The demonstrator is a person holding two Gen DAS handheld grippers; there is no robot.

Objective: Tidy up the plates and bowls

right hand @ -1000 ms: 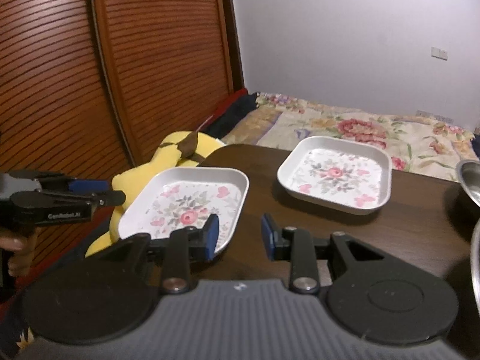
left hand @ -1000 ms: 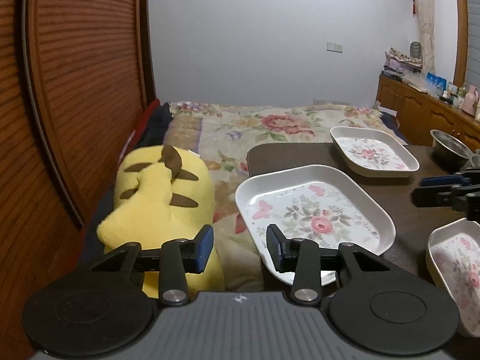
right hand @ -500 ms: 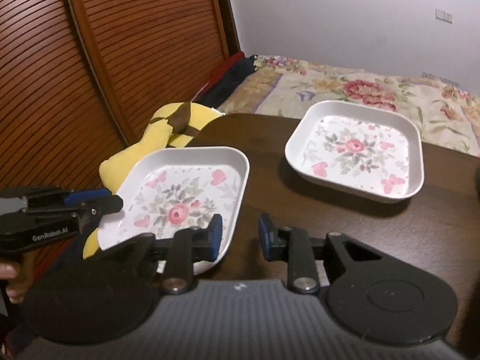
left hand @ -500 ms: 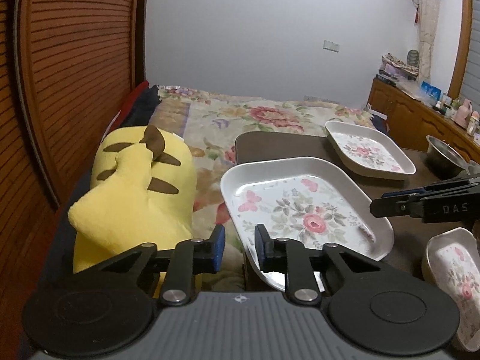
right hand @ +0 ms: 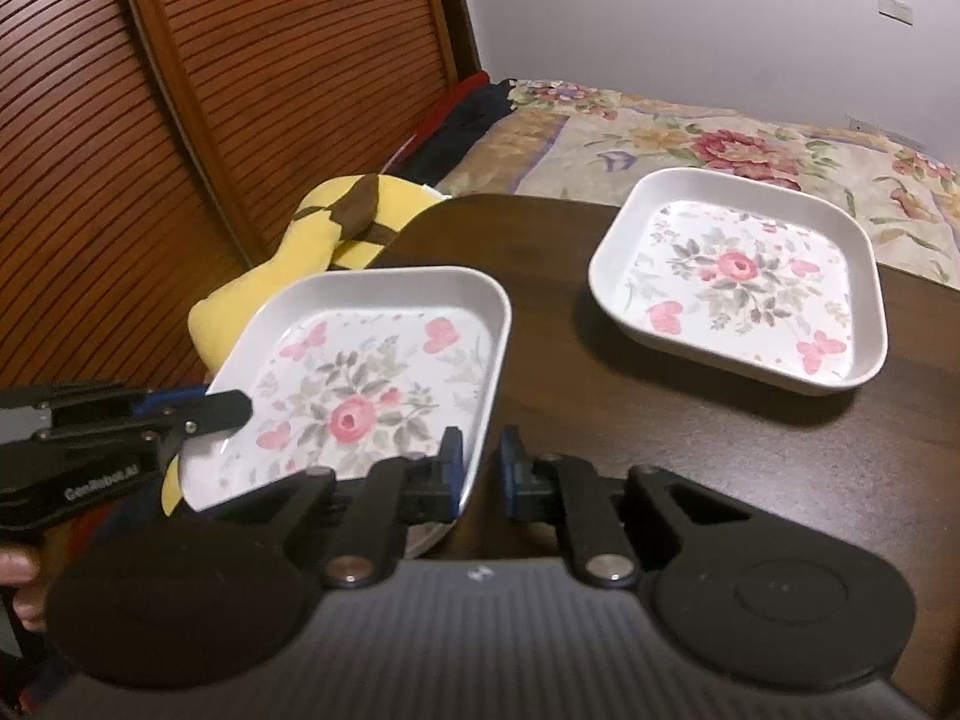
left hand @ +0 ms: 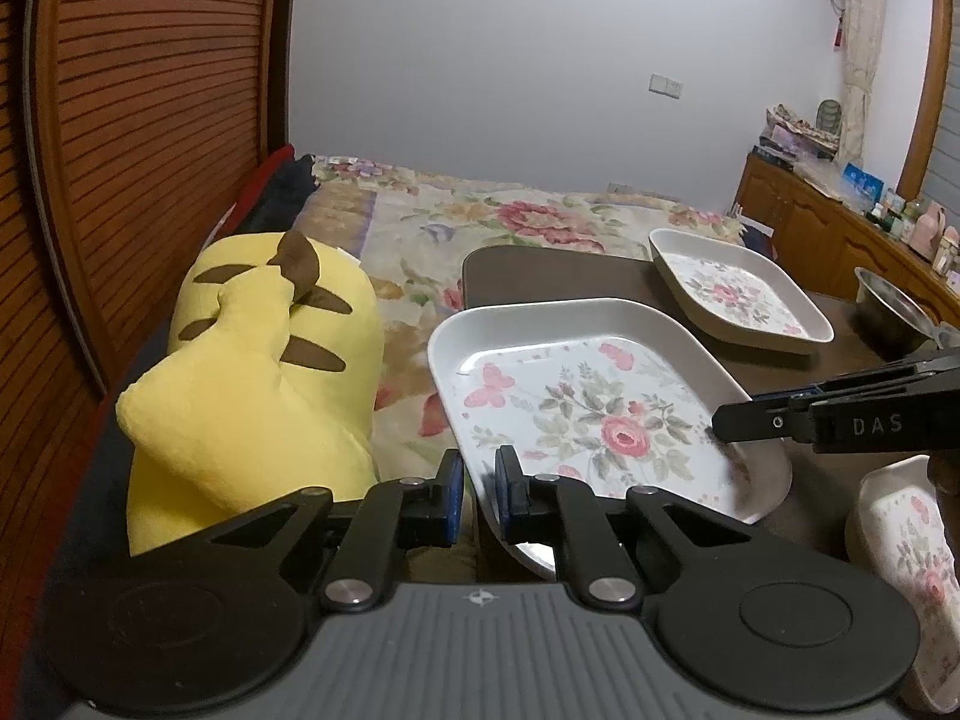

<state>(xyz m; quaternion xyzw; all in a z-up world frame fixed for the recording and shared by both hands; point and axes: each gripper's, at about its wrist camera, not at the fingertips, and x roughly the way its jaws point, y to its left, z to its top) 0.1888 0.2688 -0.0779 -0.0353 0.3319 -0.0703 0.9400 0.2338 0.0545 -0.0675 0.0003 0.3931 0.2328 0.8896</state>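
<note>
At the worktop's corner nearest the yellow plush, the floral plate is pinched by both grippers. The left gripper's fingers have just closed on its near rim; the right gripper's fingers have just closed on the opposite rim.

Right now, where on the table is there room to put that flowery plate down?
Bare dark table lies between the near plate both grippers pinch and the far plate, running toward the right gripper. It's crowded at the right: a metal bowl and another floral dish.
</note>
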